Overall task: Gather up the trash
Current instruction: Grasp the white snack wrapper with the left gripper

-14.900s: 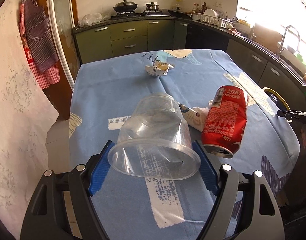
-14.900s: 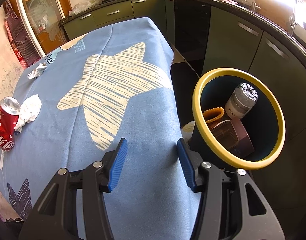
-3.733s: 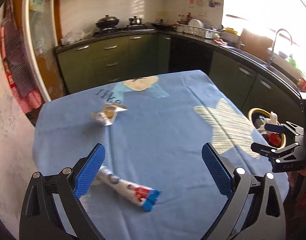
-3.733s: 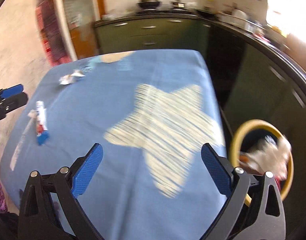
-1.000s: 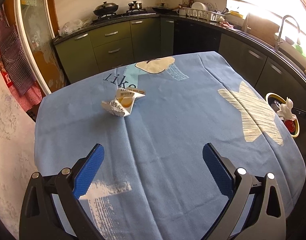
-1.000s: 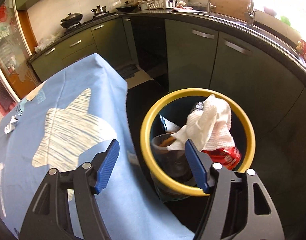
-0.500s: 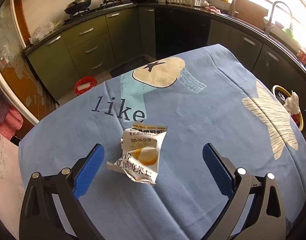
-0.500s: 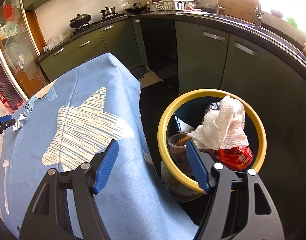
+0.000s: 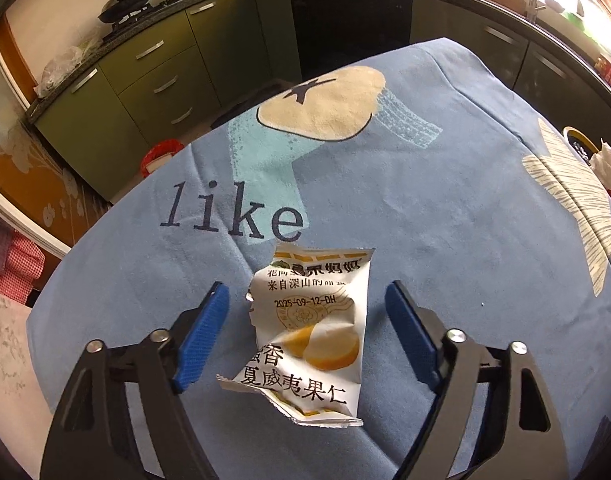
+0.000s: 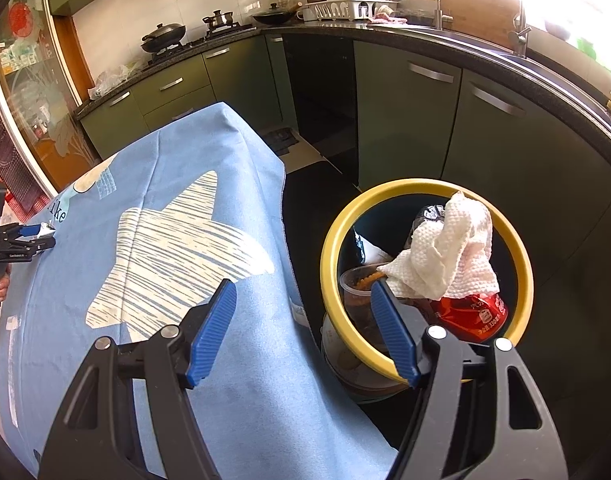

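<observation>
The snack wrapper (image 9: 311,332) lies on the blue tablecloth (image 9: 425,220) of the desk, just below the printed word "like" (image 9: 231,218). It is a crumpled, torn-open packet, mostly white, with a jagged top edge and a yellow band across it. Black Chinese characters run in rows down its face, a printed date sits in the middle, and below that is a picture of pale yellow nut kernels. Its lower end is creased and lifts slightly off the cloth, showing a silvery inner edge.

The left tool (image 9: 307,334) points steeply down at the wrapper, which sits between its blue pads (image 9: 203,334). The jaws have just been closing, yet a gap shows on each side of the packet and neither pad presses on it, so the tool is open around the wrapper.

The right tool (image 10: 303,328) hangs over the desk's edge beside the yellow-rimmed trash bin (image 10: 345,216), its jaws apart and nothing between them. In the bin a crumpled white paper towel (image 10: 445,256) rests on top of a red soda can (image 10: 471,312), next to a clear plastic container (image 10: 355,284).

From the right wrist view the left tool (image 10: 45,240) appears far off at the desk's left side, with the silvery wrapper (image 10: 47,228) at its tips.
</observation>
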`<state>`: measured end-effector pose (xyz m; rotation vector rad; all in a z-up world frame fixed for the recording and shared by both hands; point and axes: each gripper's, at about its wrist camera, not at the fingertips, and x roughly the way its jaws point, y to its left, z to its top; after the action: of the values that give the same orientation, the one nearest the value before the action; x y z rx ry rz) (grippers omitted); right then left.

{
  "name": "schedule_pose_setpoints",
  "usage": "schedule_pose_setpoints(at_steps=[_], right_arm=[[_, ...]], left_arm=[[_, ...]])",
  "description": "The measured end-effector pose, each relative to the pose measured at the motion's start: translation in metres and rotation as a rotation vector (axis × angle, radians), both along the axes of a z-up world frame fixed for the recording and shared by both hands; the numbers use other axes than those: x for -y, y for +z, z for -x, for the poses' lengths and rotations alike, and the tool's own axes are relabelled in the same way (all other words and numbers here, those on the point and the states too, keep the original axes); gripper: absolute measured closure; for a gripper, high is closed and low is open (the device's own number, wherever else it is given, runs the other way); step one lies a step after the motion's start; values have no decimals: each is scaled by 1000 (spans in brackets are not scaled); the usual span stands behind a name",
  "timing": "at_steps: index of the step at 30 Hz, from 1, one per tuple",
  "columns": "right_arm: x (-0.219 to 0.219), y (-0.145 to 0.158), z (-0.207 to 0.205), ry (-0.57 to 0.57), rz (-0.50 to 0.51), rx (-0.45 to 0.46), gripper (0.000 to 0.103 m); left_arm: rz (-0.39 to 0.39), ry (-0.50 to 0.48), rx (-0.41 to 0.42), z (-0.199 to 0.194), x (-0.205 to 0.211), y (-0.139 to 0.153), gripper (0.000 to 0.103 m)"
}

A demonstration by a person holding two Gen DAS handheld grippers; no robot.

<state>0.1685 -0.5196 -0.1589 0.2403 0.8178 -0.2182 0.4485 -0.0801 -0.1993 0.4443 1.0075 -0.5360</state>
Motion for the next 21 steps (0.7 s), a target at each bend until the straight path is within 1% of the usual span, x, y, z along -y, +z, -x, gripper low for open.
schedule_pose_setpoints(at_steps=[1, 3, 6, 10, 11, 12, 14, 16, 21], right_arm=[[-1, 0, 0, 2, 0, 0, 36], [-1, 0, 0, 6, 1, -1, 36], [-2, 0, 0, 10, 0, -2, 36], [-3, -1, 1, 16, -1, -3, 36], [-3, 0, 1, 18, -2, -3, 36], [-3, 0, 1, 20, -2, -3, 36], [-4, 1, 2, 25, -1, -1, 36], [-4, 2, 4, 30, 3, 1, 36], [-2, 7, 11, 38, 19, 10, 36]], left_arm=[[16, 2, -3, 0, -1, 0, 31], [35, 5, -24, 0, -2, 0, 39], [63, 9, -44, 5, -4, 0, 49], [73, 15, -46, 15, -5, 1, 50], [78, 15, -45, 19, -4, 1, 61], [87, 17, -48, 23, -4, 2, 63], [111, 15, -61, 32, -3, 5, 64], [121, 4, -56, 43, 1, 9, 64], [163, -68, -36, 84, 28, 29, 64]])
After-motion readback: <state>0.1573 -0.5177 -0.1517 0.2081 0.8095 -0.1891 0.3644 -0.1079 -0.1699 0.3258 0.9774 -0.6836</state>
